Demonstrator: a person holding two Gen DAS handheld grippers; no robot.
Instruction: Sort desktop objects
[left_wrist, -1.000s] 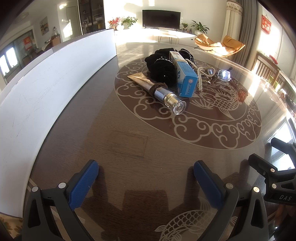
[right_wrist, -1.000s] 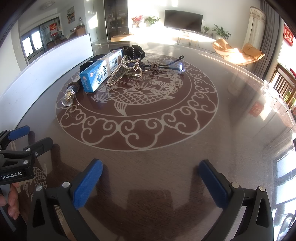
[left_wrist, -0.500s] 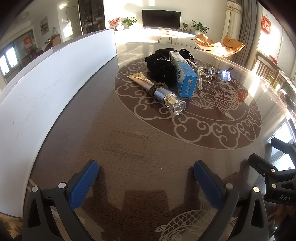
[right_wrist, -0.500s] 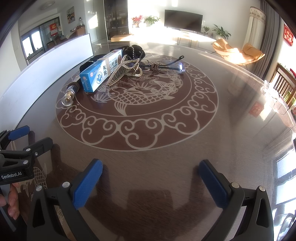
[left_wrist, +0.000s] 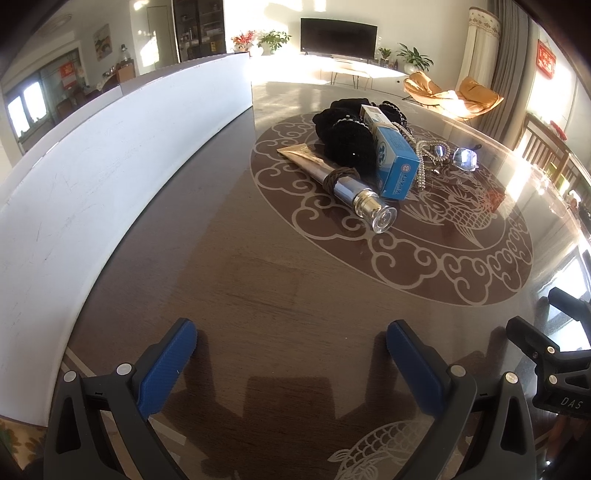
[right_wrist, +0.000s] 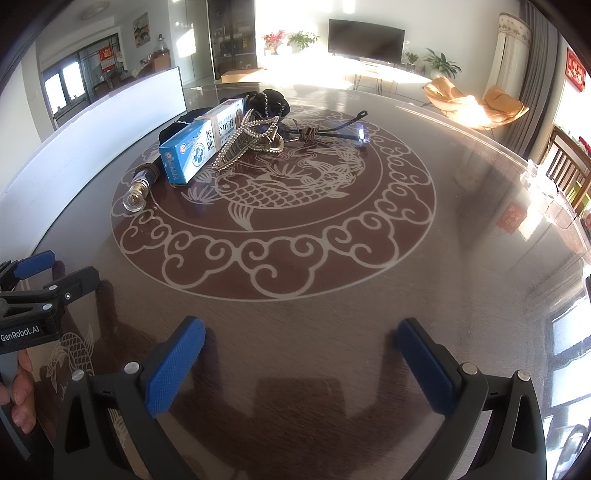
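Round glossy table (right_wrist: 461, 229), white board (left_wrist: 110, 155), sunlit lounge

A dark brown wood-grain surface (right_wrist: 332, 332) carries a pale round medallion (right_wrist: 273, 206) of a carp ringed by cloud scrolls. On it lie a blue-and-white box (right_wrist: 201, 146) with blue lettering, a gold tube (left_wrist: 332, 175) with a silver neck and clear cap, a black fabric pouch (left_wrist: 347, 142) and a silver beaded chain (right_wrist: 245, 142). A white panel (left_wrist: 92, 177) edges the surface. Both grippers wear blue textured pads (right_wrist: 173, 369) on black frames.
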